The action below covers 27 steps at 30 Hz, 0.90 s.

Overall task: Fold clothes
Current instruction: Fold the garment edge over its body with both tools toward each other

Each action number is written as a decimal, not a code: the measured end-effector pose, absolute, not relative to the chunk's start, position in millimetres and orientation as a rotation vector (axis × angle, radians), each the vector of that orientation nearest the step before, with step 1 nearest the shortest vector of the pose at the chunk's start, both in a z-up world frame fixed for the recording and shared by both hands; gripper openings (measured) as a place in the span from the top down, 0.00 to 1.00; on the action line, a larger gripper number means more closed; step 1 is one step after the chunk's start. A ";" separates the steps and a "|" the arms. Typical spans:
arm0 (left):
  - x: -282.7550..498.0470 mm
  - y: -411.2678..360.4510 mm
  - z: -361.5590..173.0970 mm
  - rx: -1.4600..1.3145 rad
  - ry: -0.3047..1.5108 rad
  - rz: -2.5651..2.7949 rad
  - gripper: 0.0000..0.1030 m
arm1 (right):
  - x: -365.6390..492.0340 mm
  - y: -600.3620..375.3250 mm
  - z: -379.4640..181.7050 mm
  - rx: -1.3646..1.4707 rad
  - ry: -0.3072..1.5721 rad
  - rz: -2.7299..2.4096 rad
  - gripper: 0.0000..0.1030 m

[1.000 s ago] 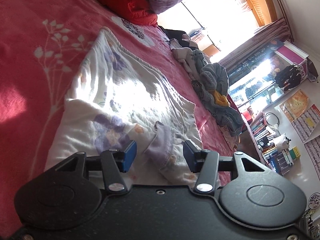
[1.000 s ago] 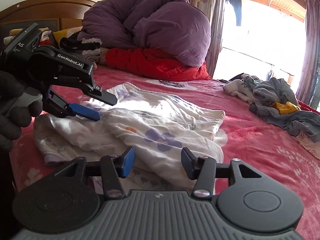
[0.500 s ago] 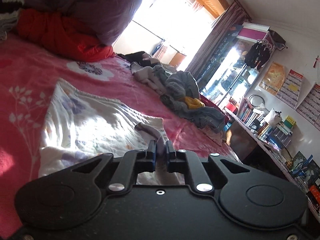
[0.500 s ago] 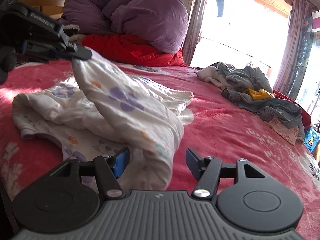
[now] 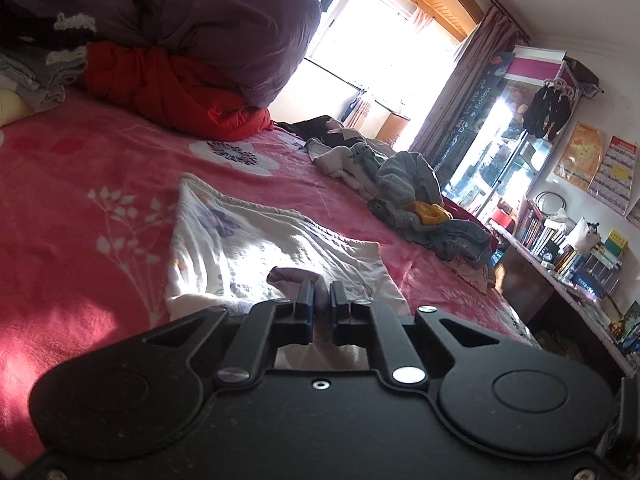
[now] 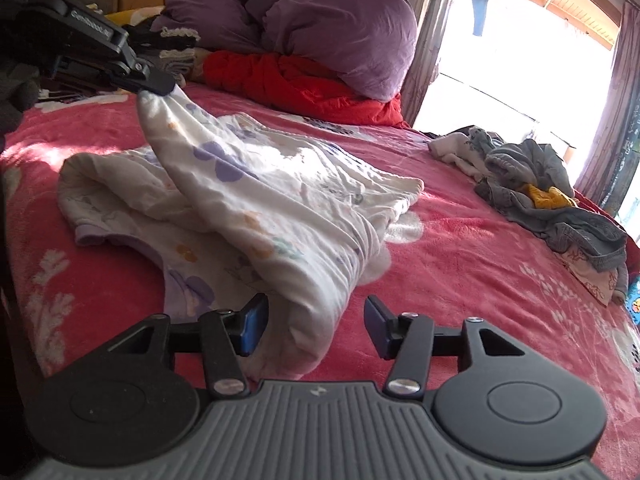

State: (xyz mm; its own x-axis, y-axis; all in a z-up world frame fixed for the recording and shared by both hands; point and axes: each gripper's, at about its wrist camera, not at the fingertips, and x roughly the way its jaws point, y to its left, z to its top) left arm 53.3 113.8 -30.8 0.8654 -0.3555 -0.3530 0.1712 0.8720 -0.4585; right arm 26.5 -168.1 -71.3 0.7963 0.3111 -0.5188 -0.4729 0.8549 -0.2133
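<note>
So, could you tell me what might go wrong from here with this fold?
The left gripper pinches only a small corner of the floral garment, so it could slip out as it lifts. The right gripper is open around the lower fold; closing there may grab several bunched layers and leave the fold uneven.

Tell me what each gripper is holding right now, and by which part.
Left gripper: shut on the floral garment, pinching its lavender-trimmed edge. Right gripper: open, holding nothing.

A second ago the left claw point(image 5: 321, 307) was open above the white floral garment point(image 6: 256, 184); it has since closed on a lilac-edged fold and raised it off the bed. The right claw point(image 6: 315, 330), still open, has moved up to the hanging fold's lower end.
</note>
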 end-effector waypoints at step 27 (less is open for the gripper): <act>53.0 81.0 -30.9 -0.063 0.454 -0.187 0.77 | 64.8 -193.0 -52.5 -0.025 0.482 0.474 0.58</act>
